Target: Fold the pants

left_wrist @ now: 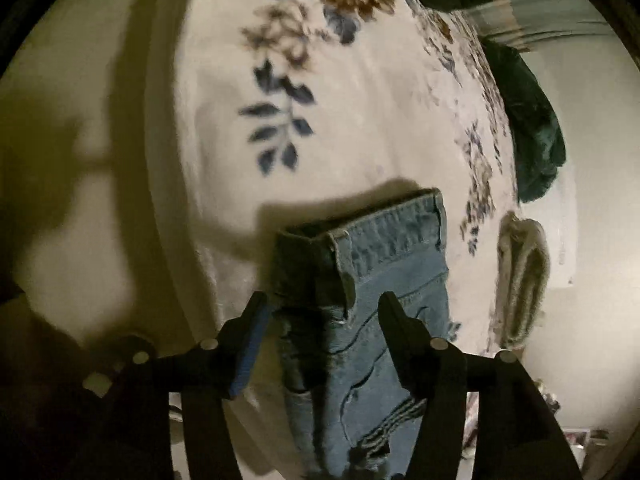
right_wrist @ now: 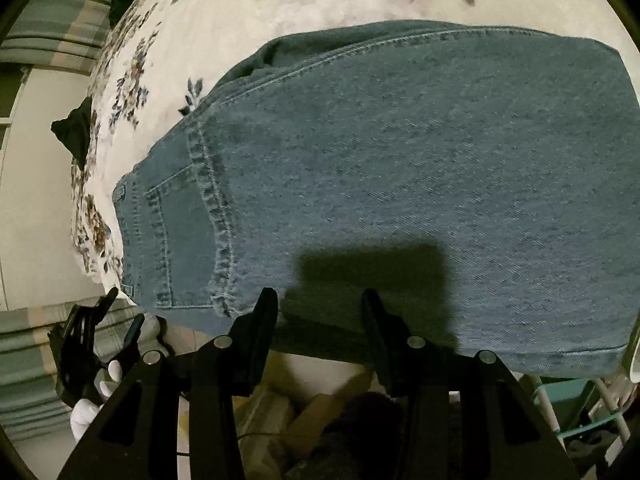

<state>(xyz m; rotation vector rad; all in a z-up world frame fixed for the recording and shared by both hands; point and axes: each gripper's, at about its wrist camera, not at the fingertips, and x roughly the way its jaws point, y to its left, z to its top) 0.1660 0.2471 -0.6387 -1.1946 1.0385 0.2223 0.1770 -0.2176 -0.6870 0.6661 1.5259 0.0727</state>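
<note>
You had the blue denim pants (right_wrist: 400, 184) folded lengthwise on the floral bed (left_wrist: 360, 128), further folds pending; left gripper (left_wrist: 324, 312) apart astride the waistband, right gripper (right_wrist: 320, 304) apart, empty.

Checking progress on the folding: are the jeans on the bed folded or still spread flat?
Folded at least once: the jeans lie doubled on the floral blanket, layers stacked at the waistband.

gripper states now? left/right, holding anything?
Left gripper: open, jeans between its fingers, pads not pressing.
Right gripper: open, holding nothing, at the jeans' near edge.
</note>
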